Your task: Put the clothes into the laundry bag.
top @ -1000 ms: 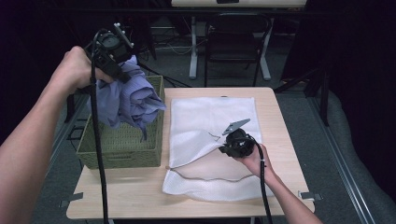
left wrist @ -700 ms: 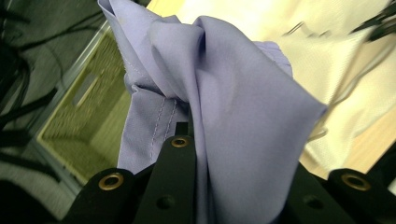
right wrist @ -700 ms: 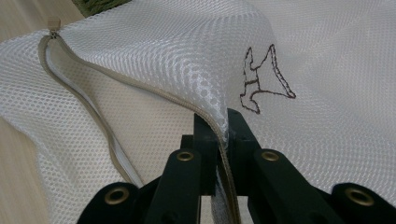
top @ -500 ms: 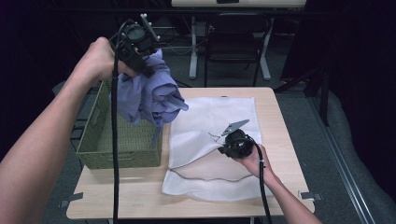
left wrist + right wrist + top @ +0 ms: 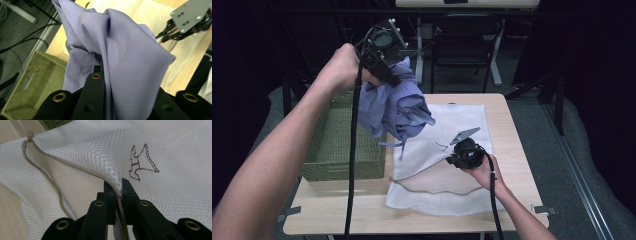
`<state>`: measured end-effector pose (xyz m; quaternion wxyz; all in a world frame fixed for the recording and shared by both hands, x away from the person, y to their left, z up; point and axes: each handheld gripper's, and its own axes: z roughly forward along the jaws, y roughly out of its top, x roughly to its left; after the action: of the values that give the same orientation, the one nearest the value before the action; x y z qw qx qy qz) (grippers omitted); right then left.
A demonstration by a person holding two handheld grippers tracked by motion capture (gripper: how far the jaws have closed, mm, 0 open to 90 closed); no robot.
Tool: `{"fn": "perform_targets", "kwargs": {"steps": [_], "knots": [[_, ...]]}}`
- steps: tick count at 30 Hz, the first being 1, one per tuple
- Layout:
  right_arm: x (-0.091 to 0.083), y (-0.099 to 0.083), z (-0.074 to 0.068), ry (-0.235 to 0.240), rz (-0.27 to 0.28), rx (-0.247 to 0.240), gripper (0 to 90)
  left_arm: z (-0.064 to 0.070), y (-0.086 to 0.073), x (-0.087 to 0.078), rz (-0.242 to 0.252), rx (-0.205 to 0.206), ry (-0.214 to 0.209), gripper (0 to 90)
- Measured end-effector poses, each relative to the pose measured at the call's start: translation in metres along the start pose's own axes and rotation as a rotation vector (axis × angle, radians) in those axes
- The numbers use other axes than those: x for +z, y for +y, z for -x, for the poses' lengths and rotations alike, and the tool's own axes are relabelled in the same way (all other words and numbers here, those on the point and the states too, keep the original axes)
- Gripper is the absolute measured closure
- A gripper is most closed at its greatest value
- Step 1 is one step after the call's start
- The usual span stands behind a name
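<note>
- The table (image 5: pixel 507 107) carries a white mesh bag (image 5: pixel 447 125) and, at its left, a green basket (image 5: pixel 337 150).
- The bag lies flat, its zipped edge (image 5: pixel 42 173) lifted where the right gripper (image 5: pixel 451 156) is clamped on it.
- A purple cloth (image 5: pixel 399 107) hangs bunched in the air between basket and bag, pinched by the left gripper (image 5: pixel 393 80).

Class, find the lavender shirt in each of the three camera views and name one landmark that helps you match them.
High view: the lavender shirt hangs from the left gripper, upper centre, between the green basket and the white mesh bag.
Left gripper view: it fills the centre, clamped in the jaws.
Right gripper view: not in it.
Shared landmark: the white mesh bag.
</note>
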<state>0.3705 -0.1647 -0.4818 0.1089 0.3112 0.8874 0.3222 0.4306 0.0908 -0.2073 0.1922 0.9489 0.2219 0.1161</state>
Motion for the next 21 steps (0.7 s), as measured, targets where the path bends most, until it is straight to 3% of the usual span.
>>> {"fn": "perform_targets", "kwargs": {"steps": [2, 5, 8, 12, 15, 18, 21], "knots": [[0.001, 0.000, -0.002, 0.002, -0.007, 0.008, 85.6, 0.002, -0.002, 0.004, -0.005, -0.005, -0.005, 84.7], [0.001, 0.000, -0.003, 0.003, -0.003, -0.025, 85.6, 0.006, -0.005, 0.009, -0.011, 0.007, -0.024, 84.7], [0.001, 0.000, -0.002, 0.005, -0.004, 0.001, 85.6, 0.010, -0.007, 0.017, -0.007, 0.008, -0.051, 84.7], [0.001, 0.001, -0.004, 0.006, -0.002, -0.018, 85.6, 0.016, -0.006, 0.026, -0.036, 0.029, -0.058, 84.7], [0.003, 0.000, -0.003, 0.011, -0.003, 0.006, 85.6, 0.019, -0.008, 0.030, -0.020, 0.030, -0.085, 84.6], [0.002, 0.000, -0.005, 0.011, -0.005, -0.022, 85.6, 0.022, -0.011, 0.036, -0.025, 0.034, -0.090, 84.6], [0.002, 0.000, -0.003, 0.012, 0.000, -0.011, 85.6, 0.026, -0.016, 0.042, -0.015, 0.037, -0.109, 84.6]]}}
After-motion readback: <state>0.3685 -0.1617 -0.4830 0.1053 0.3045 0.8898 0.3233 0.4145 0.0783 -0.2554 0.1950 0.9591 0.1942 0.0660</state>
